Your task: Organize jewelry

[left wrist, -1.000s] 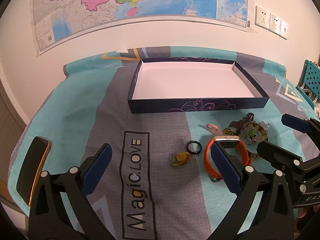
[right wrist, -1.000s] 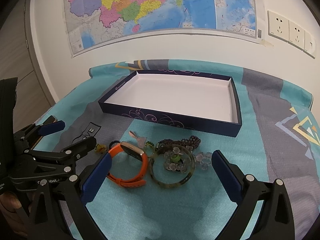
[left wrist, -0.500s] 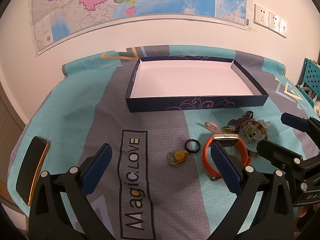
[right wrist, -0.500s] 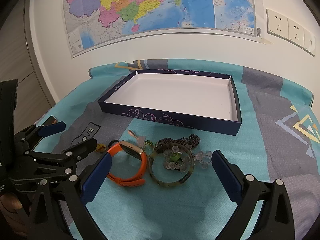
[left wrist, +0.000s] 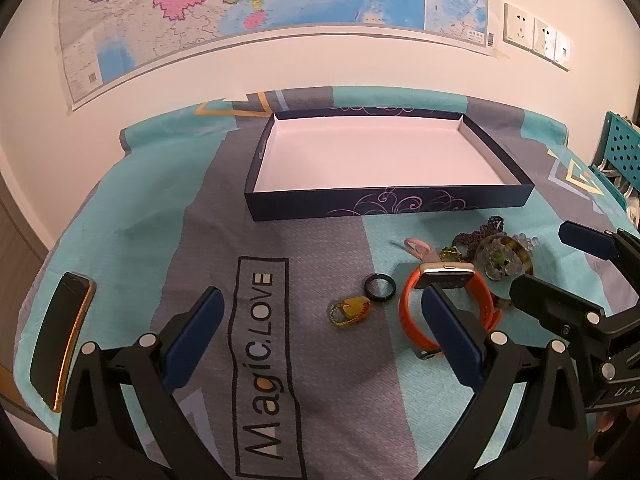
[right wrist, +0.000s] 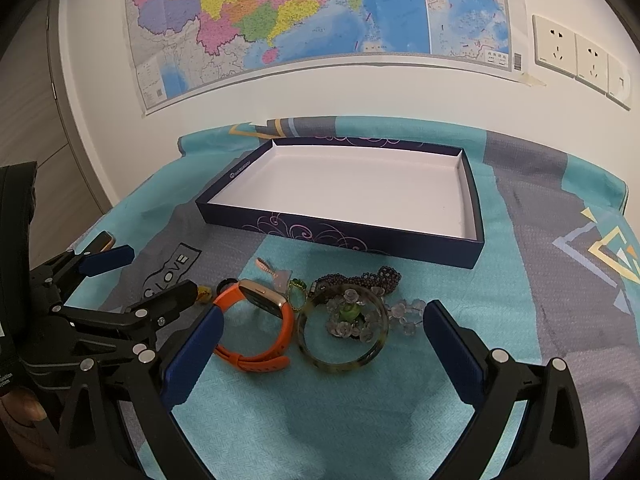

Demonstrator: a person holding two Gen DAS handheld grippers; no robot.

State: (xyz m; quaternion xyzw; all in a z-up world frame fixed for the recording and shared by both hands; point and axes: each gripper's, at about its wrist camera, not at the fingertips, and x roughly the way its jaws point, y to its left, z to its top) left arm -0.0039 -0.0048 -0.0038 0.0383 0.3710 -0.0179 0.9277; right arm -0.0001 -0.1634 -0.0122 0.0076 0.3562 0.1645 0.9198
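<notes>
Looking along the left gripper [left wrist: 320, 332], spread wide and empty above the cloth-covered table [left wrist: 120, 208]: a yellow charm [left wrist: 351, 309] and black ring [left wrist: 381, 288] lie just ahead, right of centre; the orange watch [left wrist: 444, 304] is beside its right finger. Right view: the right gripper [right wrist: 320, 344], also wide and empty, frames the watch and a mottled bangle [right wrist: 343, 331], nearer this hand. Beyond both sits the empty box [right wrist: 476, 240].

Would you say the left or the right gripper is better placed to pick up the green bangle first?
Right: the right gripper, open, has the green bangle between its fingers; the left gripper faces bare cloth.
</notes>
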